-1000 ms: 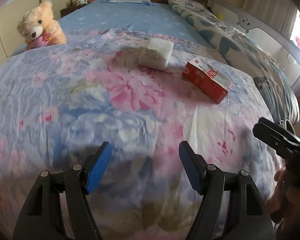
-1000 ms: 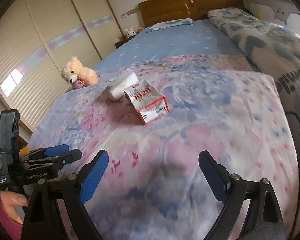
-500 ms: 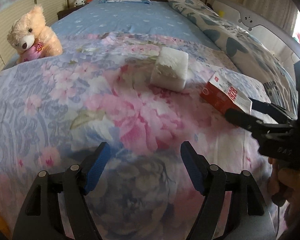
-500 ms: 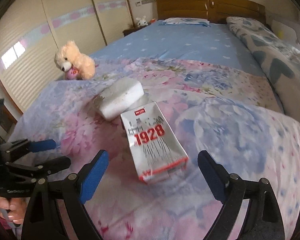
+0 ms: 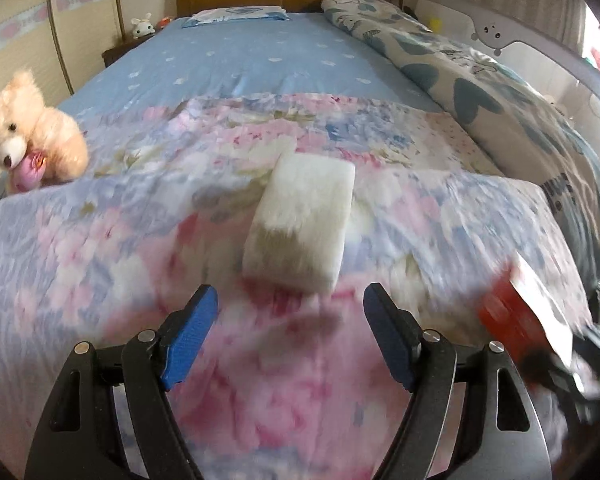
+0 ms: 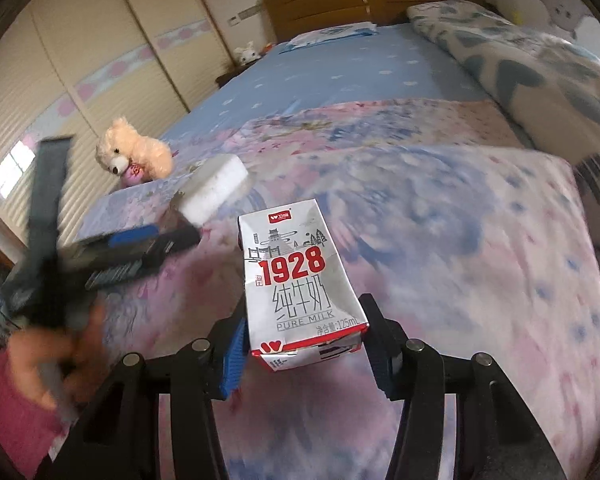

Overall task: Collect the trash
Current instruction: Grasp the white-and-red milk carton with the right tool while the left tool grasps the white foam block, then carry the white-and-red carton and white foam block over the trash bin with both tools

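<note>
Both tongs have advanced up the bed since the earlier frames: the right tongs (image 6: 304, 356), then wide apart and short of the carton, now straddle it, and their jaws have just been closing with the carton between them. The red, white and grey cardboard milk carton (image 6: 300, 288) lies flat on the floral pink-and-blue quilt (image 6: 480, 280), its near end between the blue pads; these appear to press its two sides, so the grip is judged made or all but made, though the carton is not lifted. The left tongs (image 5: 290, 336) stand apart and empty, lined up on the white rectangular foam-like block (image 5: 300, 220), which sits just ahead of the fingertips and untouched; blur prevents a finer reading of its material. In the left view the carton shows only as a red smear at the right edge, beside the other tool. A cream plush teddy bear (image 5: 28, 140) sits well off to the left and is not judged trash. No bin or bag is visible in either view. Assessment: collection is at an early stage, with one item being secured, one item still to be taken, and both yet to be carried off the bed and disposed of.
</note>
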{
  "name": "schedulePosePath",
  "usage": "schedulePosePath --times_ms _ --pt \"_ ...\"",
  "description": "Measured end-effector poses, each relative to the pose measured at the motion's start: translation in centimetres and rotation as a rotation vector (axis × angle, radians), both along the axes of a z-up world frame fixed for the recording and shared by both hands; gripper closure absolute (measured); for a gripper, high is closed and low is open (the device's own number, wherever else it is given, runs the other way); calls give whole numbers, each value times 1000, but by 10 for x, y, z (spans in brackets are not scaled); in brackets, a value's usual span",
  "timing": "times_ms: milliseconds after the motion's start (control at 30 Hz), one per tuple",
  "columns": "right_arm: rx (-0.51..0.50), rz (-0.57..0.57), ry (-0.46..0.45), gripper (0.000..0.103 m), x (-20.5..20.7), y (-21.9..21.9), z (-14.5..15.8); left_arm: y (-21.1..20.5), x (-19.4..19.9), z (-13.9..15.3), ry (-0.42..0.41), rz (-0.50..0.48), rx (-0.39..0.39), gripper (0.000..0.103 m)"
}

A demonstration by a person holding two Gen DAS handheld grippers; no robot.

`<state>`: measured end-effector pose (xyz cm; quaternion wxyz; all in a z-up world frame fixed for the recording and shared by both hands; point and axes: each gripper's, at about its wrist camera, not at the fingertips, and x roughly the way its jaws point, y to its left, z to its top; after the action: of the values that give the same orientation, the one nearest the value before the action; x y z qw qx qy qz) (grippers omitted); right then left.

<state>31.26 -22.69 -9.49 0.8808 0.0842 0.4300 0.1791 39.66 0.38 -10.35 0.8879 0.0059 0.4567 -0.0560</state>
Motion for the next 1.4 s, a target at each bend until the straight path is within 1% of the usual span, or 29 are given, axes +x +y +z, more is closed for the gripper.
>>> schedulePosePath --times_ms 100,133,167,200,267,400,500,567,667,700,733,767,833,900,1033,1267,1400 --pt "18 -41 0 51 -16 -13 -1 -7 11 -4 -17 3 42 26" --pt "27 -55 1 51 -21 -18 -1 -8 12 -5 -9 0 45 31" --pt "31 -64 2 51 -24 -21 -1 -9 14 -5 -7 -11 31 40" --pt "31 -74 -1 51 -29 -24 -1 -9 13 -5 -15 -15 27 56" --pt "36 -88 -2 51 -34 -28 -1 -11 10 -4 -19 -29 36 58" --pt "20 -91 -2 51 -40 -29 1 -14 -13 -1 -6 -52 12 59" --pt "-9 -76 6 47 -39 -25 1 -15 -43 4 0 -78 -24 59" --pt "-27 -65 -3 33 -37 -21 2 -16 -64 8 4 -91 -53 59" --pt "-74 -45 -13 30 -35 -13 -1 -15 -97 10 12 -97 -92 59" --pt "-85 -41 -20 30 -35 -11 -1 -16 -107 10 19 -98 -103 59" --pt "-101 -36 -22 36 -34 -9 -1 -17 -116 10 22 -97 -107 59" --pt "-113 -34 -24 49 -34 -8 -1 -17 -122 10 23 -97 -107 59" --pt "-121 -37 -24 49 -35 -8 0 -19 -134 11 18 -93 -107 59" --pt "-96 -49 -26 50 -41 -12 3 -21 -144 14 15 -92 -112 59" --pt "-44 -82 -44 52 -66 -25 11 -33 -163 24 -7 -106 -109 59" --pt "38 -142 -67 52 -113 -57 23 -67 -192 36 -32 -181 -114 59" --pt "61 -175 -85 52 -137 -74 30 -88 -205 38 -36 -225 -98 59"
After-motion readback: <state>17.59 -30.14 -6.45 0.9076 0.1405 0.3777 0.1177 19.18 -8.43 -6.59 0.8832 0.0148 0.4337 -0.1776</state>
